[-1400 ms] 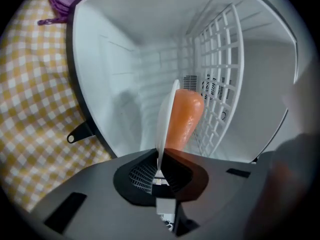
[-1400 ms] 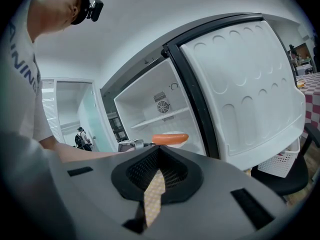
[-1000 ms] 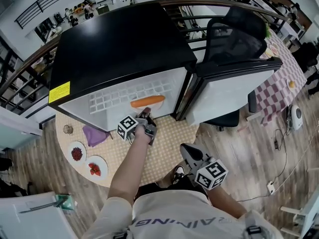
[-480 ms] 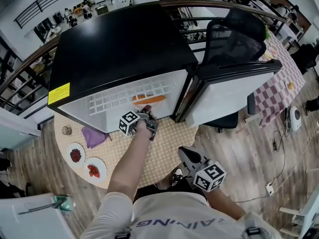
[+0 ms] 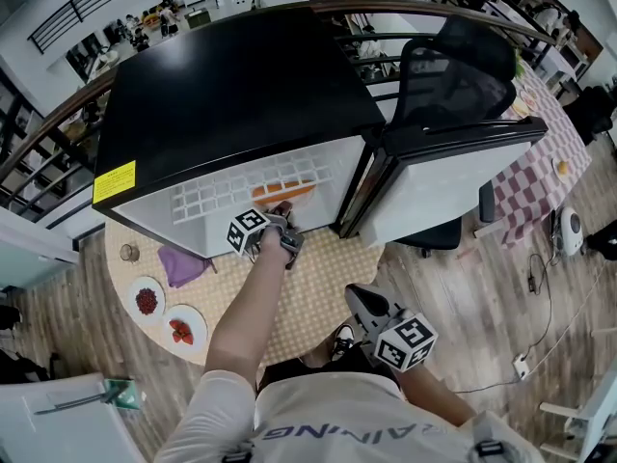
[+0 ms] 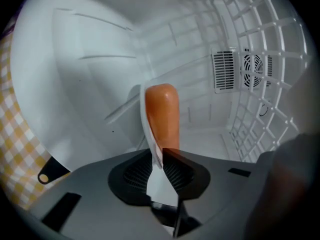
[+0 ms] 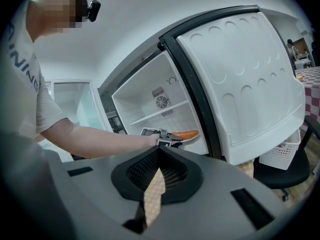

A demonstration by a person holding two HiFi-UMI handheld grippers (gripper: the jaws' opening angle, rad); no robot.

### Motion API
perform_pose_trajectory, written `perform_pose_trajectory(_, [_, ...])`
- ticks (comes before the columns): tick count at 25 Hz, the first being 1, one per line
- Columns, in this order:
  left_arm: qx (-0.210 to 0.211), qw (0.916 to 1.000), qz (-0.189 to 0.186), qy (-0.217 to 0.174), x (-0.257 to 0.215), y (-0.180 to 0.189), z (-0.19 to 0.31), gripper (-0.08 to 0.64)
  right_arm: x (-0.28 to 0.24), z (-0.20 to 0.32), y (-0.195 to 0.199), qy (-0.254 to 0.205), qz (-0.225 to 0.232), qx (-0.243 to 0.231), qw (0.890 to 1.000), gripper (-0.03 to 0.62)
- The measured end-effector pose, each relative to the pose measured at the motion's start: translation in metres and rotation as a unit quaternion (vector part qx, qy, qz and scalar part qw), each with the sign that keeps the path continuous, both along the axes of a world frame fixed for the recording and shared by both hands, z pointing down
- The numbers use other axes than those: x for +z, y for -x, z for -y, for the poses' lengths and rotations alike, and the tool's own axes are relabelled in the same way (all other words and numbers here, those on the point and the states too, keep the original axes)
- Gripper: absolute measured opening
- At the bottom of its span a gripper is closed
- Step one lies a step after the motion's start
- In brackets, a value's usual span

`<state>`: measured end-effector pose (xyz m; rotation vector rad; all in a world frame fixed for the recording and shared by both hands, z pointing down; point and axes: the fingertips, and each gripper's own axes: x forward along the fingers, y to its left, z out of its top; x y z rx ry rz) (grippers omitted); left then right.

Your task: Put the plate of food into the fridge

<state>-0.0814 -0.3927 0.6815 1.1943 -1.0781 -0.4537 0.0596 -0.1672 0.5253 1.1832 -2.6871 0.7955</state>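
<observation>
The white plate [image 6: 145, 118] carries an orange carrot-like food [image 6: 162, 115] and sits inside the open fridge [image 5: 241, 95], on its lower level under the wire shelf [image 5: 231, 193]. My left gripper [image 6: 161, 156] reaches into the fridge at the plate's near rim. Its jaws are opening, and the rim still lies between them. From the head view the food [image 5: 285, 190] shows just past the left gripper [image 5: 281, 214]. My right gripper [image 5: 359, 297] hangs low by my body with its jaws together and nothing in them. In the right gripper view the right gripper [image 7: 159, 151] points at the fridge and the food [image 7: 187, 134].
The fridge door [image 5: 453, 167] stands open to the right. A round table with a yellow check cloth [image 5: 323, 273] lies under the fridge front. On its left are two small plates of red food [image 5: 147, 298] [image 5: 185, 323], a purple cloth [image 5: 181, 261] and a small cup [image 5: 128, 252]. A black chair [image 5: 453, 70] stands behind the door.
My left gripper has pushed forward into the fridge, and the plate with the orange food has gone deeper under the fridge's top edge. The right gripper has hardly moved.
</observation>
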Motion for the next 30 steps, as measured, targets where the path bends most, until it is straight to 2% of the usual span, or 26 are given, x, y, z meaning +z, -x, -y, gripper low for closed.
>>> perform_pose_trajectory(4, [0.025, 0.9993, 0.026, -0.003, 0.001, 0.003, -0.001, 0.062, 0.0, 0.001, 0.0, -0.002, 0.0, 0.0, 1.0, 0.02])
perform_pose_trajectory(10, [0.055, 0.9977, 0.038, -0.002, 0.004, 0.002, -0.007, 0.093, 0.003, -0.001, 0.001, 0.002, -0.001, 0.0, 1.0, 0.02])
perform_pose_trajectory(15, [0.11, 0.9912, 0.07, -0.018, -0.001, -0.007, -0.009, 0.137, 0.004, -0.004, 0.004, 0.004, -0.001, -0.004, 1.0, 0.02])
perform_pose_trajectory(17, [0.15, 0.983, 0.103, -0.024, -0.003, -0.012, -0.012, 0.165, 0.004, -0.004, 0.004, 0.004, -0.002, -0.004, 1.0, 0.02])
perform_pose_trajectory(20, [0.213, 0.9622, 0.167, -0.028, -0.001, -0.017, -0.019, 0.19, 0.006, -0.006, 0.003, 0.005, -0.004, -0.004, 1.0, 0.02])
perform_pose_trajectory(22, [0.239, 0.95, 0.198, -0.033, 0.0, -0.018, -0.023, 0.19, 0.006, -0.006, 0.003, 0.005, -0.005, -0.003, 1.0, 0.02])
perform_pose_trajectory(25, [0.265, 0.9361, 0.229, -0.038, 0.002, -0.018, -0.028, 0.19, 0.007, -0.007, 0.005, 0.003, -0.003, -0.004, 1.0, 0.02])
perform_pose_trajectory(27, [0.289, 0.9204, 0.262, -0.033, 0.005, -0.017, -0.034, 0.189, 0.007, -0.007, 0.006, 0.002, -0.002, -0.006, 1.0, 0.02])
perform_pose_trajectory(29, [0.307, 0.9033, 0.299, -0.024, 0.008, -0.013, -0.041, 0.141, 0.007, -0.009, 0.007, 0.003, -0.002, -0.006, 1.0, 0.02])
perform_pose_trajectory(30, [0.31, 0.8978, 0.313, -0.021, 0.009, -0.011, -0.043, 0.107, 0.007, -0.009, 0.007, 0.003, -0.002, -0.006, 1.0, 0.02])
